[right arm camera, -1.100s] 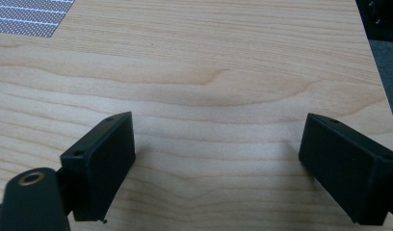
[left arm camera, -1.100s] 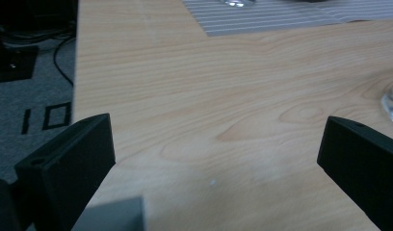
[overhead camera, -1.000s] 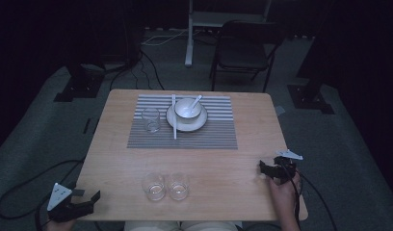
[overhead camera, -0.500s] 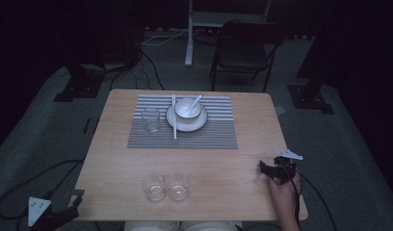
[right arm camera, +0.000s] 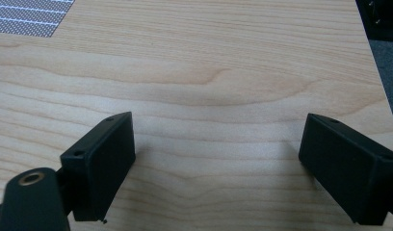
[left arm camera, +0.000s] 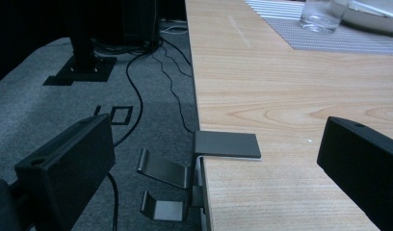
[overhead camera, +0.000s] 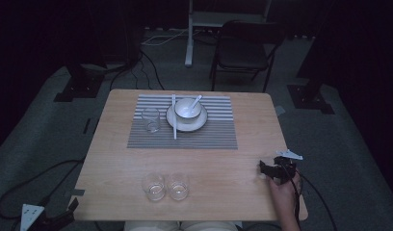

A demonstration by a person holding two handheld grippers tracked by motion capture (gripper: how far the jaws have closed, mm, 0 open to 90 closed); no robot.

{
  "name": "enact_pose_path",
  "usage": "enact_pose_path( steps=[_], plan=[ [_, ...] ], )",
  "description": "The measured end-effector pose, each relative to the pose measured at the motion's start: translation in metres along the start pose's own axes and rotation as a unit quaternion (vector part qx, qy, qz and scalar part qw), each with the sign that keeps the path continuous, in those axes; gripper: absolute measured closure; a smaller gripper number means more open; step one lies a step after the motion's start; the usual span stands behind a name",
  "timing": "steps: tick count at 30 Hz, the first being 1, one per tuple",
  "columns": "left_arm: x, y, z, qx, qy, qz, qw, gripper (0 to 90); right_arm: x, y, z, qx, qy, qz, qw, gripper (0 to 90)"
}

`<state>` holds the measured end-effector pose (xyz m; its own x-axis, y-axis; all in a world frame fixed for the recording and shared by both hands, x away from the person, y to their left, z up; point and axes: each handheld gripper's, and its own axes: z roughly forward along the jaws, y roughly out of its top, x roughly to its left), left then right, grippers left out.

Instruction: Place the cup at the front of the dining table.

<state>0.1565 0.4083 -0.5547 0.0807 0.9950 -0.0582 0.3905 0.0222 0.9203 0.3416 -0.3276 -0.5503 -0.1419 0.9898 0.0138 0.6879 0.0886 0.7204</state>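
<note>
Wooden table point(overhead camera: 233, 159) half laid: two spare tumblers point(overhead camera: 165, 186) untouched at lower centre, nearest right gripper point(overhead camera: 265, 169) resting lower right, left gripper point(overhead camera: 69, 210) off lower-left corner, jaws on both wide open, empty.

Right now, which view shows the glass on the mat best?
The high view: the whole glass stands upright on the striped mat, left of the plate and chopstick. The left gripper view catches just its lower part at the top edge. The right gripper view shows a corner of the mat, not the glass.
</note>
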Motion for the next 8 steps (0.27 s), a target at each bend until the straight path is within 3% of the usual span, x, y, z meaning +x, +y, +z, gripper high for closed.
enact_pose_path(
  steps=[8],
  plan=[
    [-0.0024, 0.0003, 0.0031, 0.01, -0.006, 0.007, 0.9999, 0.0, 0.0, 0.0, 0.0, 0.0, 0.0, 0.0, 1.0, 11.9]
  ],
)
